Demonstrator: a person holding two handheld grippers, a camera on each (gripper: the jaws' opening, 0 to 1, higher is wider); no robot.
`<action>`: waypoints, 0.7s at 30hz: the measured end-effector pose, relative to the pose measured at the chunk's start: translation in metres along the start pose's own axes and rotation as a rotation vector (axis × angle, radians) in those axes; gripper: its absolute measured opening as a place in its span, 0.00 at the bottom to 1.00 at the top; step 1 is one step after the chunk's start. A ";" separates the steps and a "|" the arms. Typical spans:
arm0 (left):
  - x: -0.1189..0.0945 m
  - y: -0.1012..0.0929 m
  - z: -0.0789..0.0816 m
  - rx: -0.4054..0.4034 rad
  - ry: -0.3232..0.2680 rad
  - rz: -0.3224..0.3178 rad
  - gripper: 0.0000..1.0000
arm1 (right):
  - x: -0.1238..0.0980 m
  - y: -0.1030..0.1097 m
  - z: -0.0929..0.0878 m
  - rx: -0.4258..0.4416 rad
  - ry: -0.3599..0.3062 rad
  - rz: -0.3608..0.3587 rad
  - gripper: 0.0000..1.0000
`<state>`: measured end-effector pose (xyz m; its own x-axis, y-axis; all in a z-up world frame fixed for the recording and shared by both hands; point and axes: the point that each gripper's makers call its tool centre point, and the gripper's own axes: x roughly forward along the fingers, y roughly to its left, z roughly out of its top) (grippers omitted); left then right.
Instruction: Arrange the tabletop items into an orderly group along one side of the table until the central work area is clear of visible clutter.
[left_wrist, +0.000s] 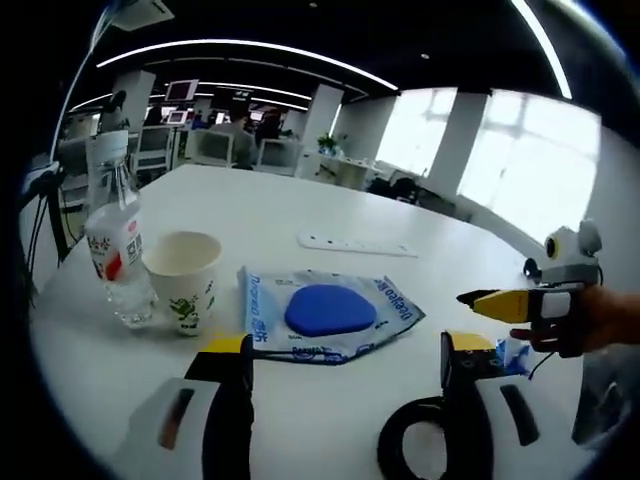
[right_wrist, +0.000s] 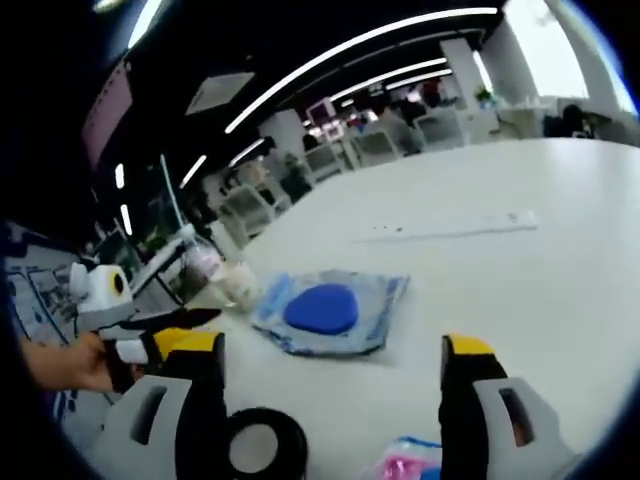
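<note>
- Two grippers hover over a white table, both with jaws spread wide and nothing between them: the left gripper in the left gripper view, the right gripper in the right gripper view.
- Task items sit on the table: a clear water bottle stands upright, touching or just beside a paper cup; next to the cup lies a flat plastic packet with a blue pad inside; a white power strip lies farther back, well apart from the rest.
- A small blue-and-pink wrapper lies close under the right gripper, blurred, so its kind is unclear. A black ring lies near the left gripper's right jaw.
- Likely step: picking the packet, which lies ahead of both grippers. Being flat and limp, it probably suits a pinch at one raised edge, or a slide across the surface, rather than a grab from above.
- Bottle and cup already form a group at one side; moving the packet toward them seems the shortest tidy-up, stopping short so the light cup is not tipped.
- Open tabletop lies beyond the packet toward the power strip, giving free room; the table's curved edge runs behind the bottle, so pushes that way need care.
</note>
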<state>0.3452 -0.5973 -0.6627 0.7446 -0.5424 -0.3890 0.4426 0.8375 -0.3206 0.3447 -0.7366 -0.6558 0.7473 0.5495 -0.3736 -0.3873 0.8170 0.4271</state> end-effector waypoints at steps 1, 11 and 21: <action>-0.002 -0.002 -0.001 -0.003 -0.001 -0.005 0.79 | -0.004 0.003 -0.001 0.002 -0.006 0.009 0.89; -0.028 -0.029 0.007 0.028 -0.055 -0.063 0.84 | -0.034 0.022 -0.006 -0.039 -0.022 0.047 1.00; -0.054 -0.057 0.018 0.071 -0.098 -0.111 0.91 | -0.078 0.023 0.000 -0.036 -0.104 0.031 1.00</action>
<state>0.2889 -0.6147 -0.6082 0.7332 -0.6254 -0.2671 0.5561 0.7775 -0.2937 0.2774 -0.7613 -0.6166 0.7859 0.5552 -0.2721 -0.4290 0.8066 0.4066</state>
